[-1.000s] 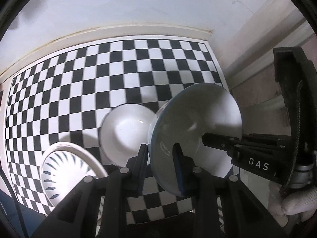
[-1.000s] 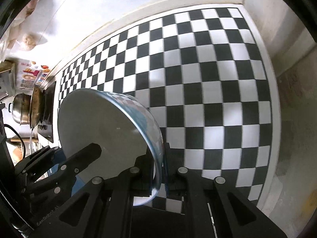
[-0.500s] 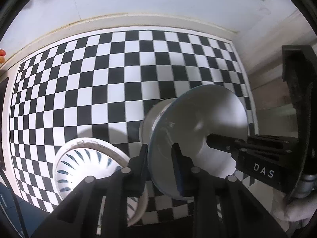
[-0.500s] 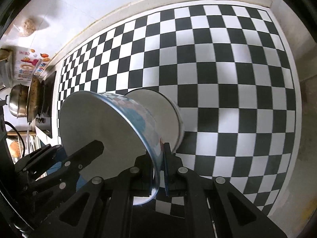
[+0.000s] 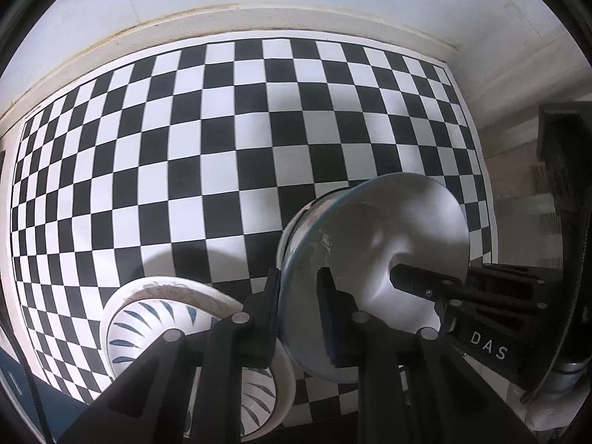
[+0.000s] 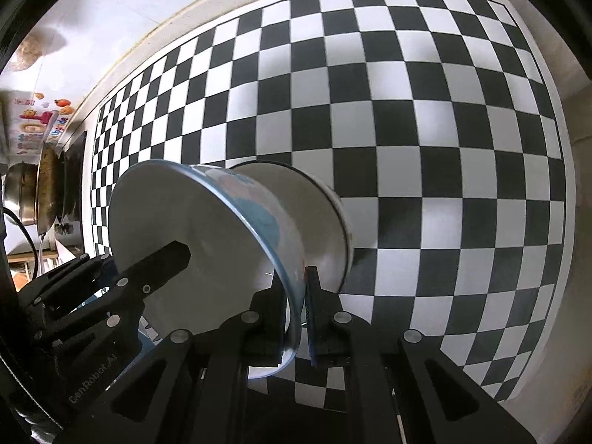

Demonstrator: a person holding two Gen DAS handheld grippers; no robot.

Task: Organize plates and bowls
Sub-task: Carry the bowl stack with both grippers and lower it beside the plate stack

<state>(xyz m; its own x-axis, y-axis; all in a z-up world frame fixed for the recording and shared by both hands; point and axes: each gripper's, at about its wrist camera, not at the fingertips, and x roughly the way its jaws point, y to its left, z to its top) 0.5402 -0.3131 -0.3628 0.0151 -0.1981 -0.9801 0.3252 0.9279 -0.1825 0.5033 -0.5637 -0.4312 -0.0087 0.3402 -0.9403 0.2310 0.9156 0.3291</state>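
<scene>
A blue-rimmed white bowl (image 5: 373,255) (image 6: 192,229) is held by both grippers at opposite sides of its rim. My left gripper (image 5: 299,296) is shut on its rim; my right gripper (image 6: 298,310) is shut on the other side. The bowl sits partly nested in a plain white bowl (image 6: 318,218), whose rim just shows behind it in the left wrist view (image 5: 296,225). A white plate with blue leaf marks (image 5: 148,318) lies on the checkered mat (image 5: 222,129) at the lower left, partly hidden by my left gripper's fingers.
The checkered mat (image 6: 425,129) ends at a pale wall at the back and a ledge on the right. Pots and a stove (image 6: 44,185) stand far left in the right wrist view.
Both grippers carried the blue-rimmed bowl forward and down over the plain white bowl, which now is mostly hidden beneath it. The leaf plate has come closer under my left gripper.
</scene>
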